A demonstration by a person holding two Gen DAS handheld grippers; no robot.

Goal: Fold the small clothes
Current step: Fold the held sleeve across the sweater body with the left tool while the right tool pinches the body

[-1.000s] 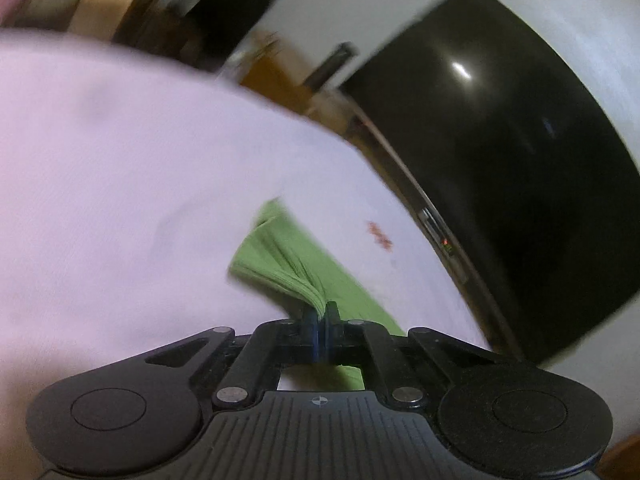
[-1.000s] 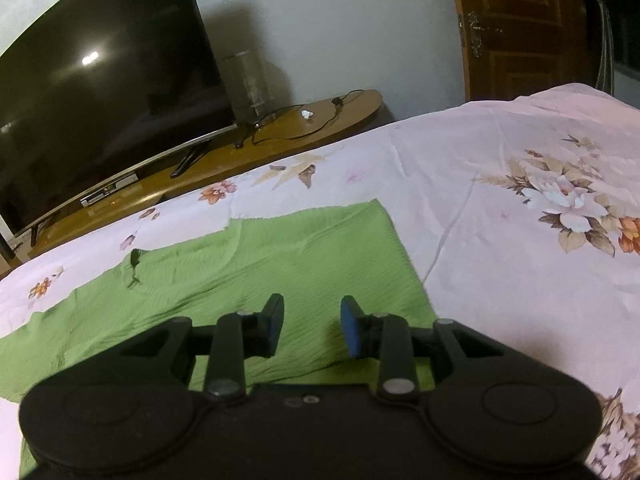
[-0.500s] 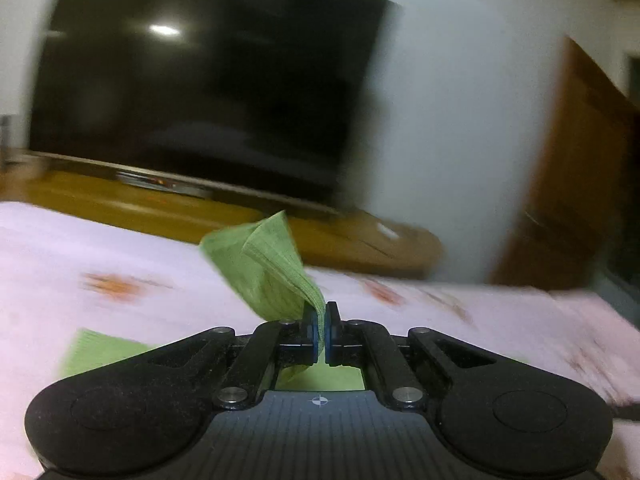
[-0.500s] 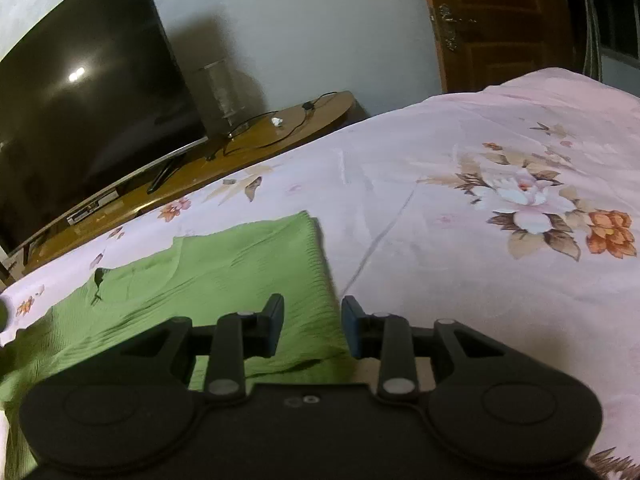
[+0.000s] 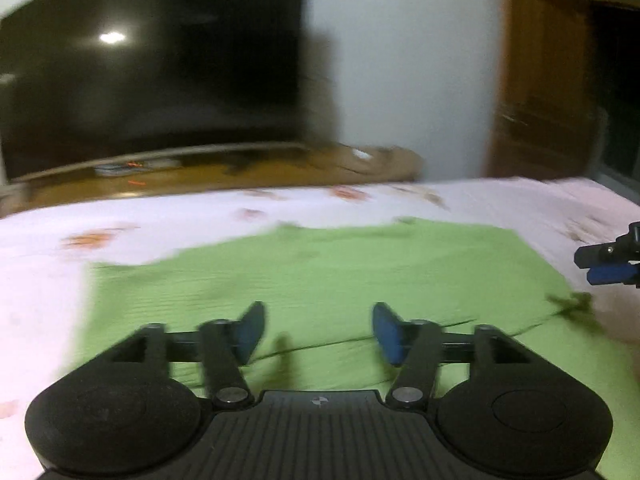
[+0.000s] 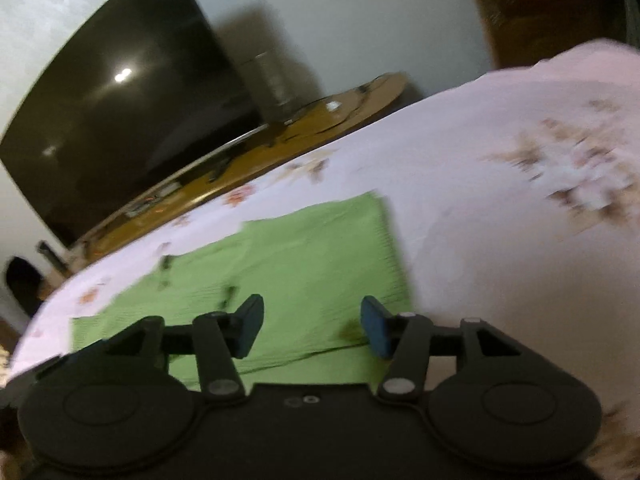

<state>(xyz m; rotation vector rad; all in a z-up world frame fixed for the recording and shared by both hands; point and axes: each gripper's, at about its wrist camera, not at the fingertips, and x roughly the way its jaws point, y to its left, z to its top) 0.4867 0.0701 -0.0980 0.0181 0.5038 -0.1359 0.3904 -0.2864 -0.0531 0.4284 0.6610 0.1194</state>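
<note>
A green ribbed garment lies flat and folded over on the pink floral bedsheet. My left gripper hovers low over its near part, jaws opening, with nothing between the pads. The green garment shows again in the right wrist view, with a folded edge running across its near side. My right gripper sits above that near edge, its jaws opening too, and nothing pinched. The right gripper's fingertips poke in at the far right of the left wrist view, beside the garment's right edge.
A large dark television stands on a low wooden cabinet beyond the bed's far edge. A wooden door is at the back right. The floral bedsheet stretches bare to the right of the garment.
The left gripper carried a pinched fold of green cloth across to the right, then let it go; its jaws now stand apart. The right gripper's jaws widened and its view tilted.
</note>
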